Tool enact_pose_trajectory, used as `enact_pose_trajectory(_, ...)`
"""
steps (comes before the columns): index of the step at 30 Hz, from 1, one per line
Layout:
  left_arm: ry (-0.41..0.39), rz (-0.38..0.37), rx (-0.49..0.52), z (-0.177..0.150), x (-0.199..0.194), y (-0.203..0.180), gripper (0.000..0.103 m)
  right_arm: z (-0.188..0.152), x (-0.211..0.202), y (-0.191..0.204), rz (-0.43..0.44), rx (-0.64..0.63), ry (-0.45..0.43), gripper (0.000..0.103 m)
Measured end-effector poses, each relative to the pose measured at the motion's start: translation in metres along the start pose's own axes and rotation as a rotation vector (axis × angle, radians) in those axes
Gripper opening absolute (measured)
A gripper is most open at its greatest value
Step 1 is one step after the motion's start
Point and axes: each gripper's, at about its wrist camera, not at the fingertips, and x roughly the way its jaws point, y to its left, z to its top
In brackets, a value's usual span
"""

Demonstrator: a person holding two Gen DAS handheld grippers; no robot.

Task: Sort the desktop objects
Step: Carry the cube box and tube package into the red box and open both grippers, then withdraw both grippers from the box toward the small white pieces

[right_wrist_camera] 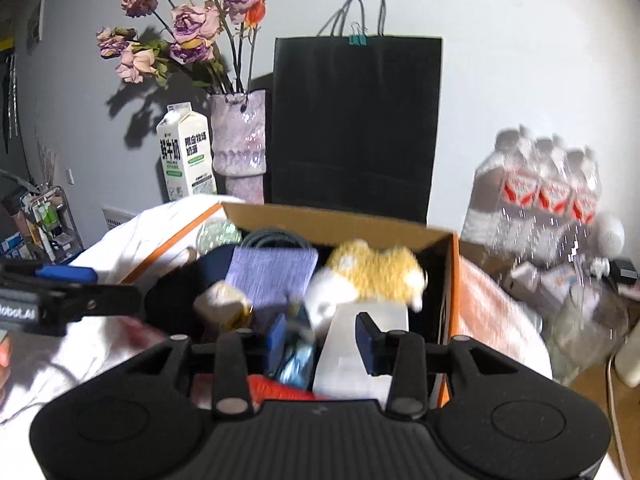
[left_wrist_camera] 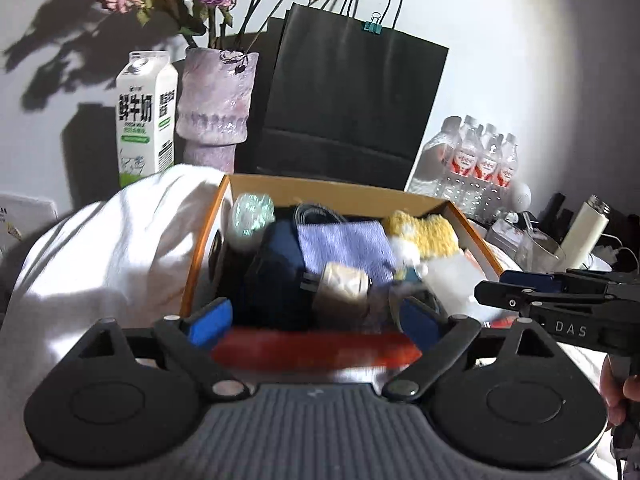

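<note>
Cardboard box (left_wrist_camera: 408, 194) already crowded: lavender cloth (left_wrist_camera: 344, 246), yellow plush (left_wrist_camera: 424, 232), all corralled for sorting. Left tongs (left_wrist_camera: 316, 320) spread, empty, poised over the near rim. Right tongs (right_wrist_camera: 322, 340) parted, bracketing a blurred blue item; grip uncertain.

Left gripper (left_wrist_camera: 314, 322) hangs wide open over the orange box (left_wrist_camera: 200, 240), right gripper (left_wrist_camera: 504, 286) alongside it.

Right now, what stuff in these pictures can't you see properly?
- Box bottom: both views, hidden under the piled things.
- Red thing: left view, blurred, partly behind the left gripper.
- Blue packet: right view, blurred, between the right gripper fingers; contact unclear.
- Bottle labels: right view, smeared.
</note>
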Motion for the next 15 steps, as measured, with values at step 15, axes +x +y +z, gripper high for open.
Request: enact_pose_trajectory(15,-0.143,0.007,0.111,-0.123,-0.124,-0.043,0.098,-0.118,-0.122,0.035,0.034,0.046,-0.153,0.065)
